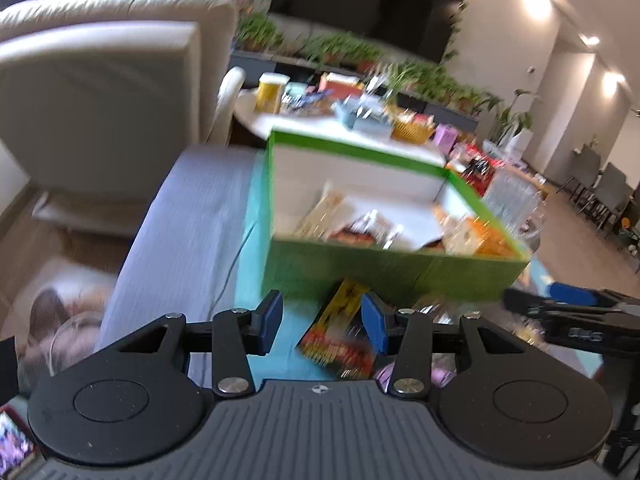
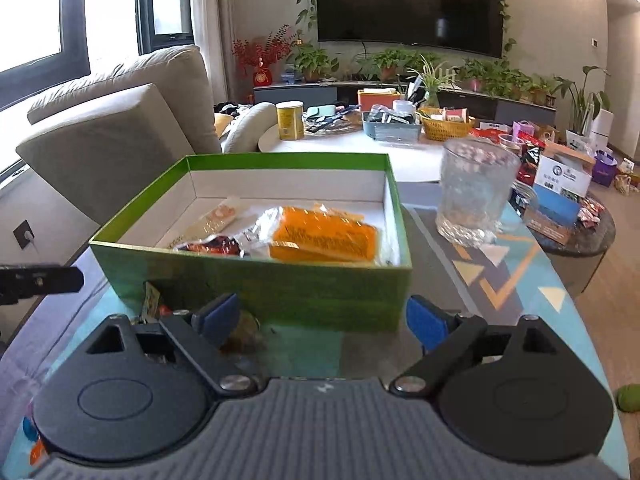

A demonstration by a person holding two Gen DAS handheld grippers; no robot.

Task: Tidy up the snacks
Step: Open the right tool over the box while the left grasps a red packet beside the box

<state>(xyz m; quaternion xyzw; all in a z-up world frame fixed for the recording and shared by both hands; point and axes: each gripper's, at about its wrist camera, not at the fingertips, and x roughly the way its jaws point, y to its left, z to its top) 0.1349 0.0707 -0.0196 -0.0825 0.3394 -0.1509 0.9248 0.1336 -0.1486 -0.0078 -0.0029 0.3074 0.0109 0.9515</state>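
The left gripper (image 1: 322,322) hangs with its fingers parted and empty over a red-and-yellow snack packet (image 1: 338,332) that lies flat just in front of the green box (image 1: 392,270). The packet sits between and below the pads, its long axis running roughly toward the box, tilted to the right. The right gripper (image 2: 322,318), jaws spread wide with nothing held, faces the box's near wall, so the left looks nearer the packet. Inside the box rest an orange packet (image 2: 324,236) and other wrapped snacks. Right of the box stands a glass tumbler (image 2: 474,188).

Snacks (image 2: 324,236) in box (image 2: 256,280), glass (image 2: 472,192) right.
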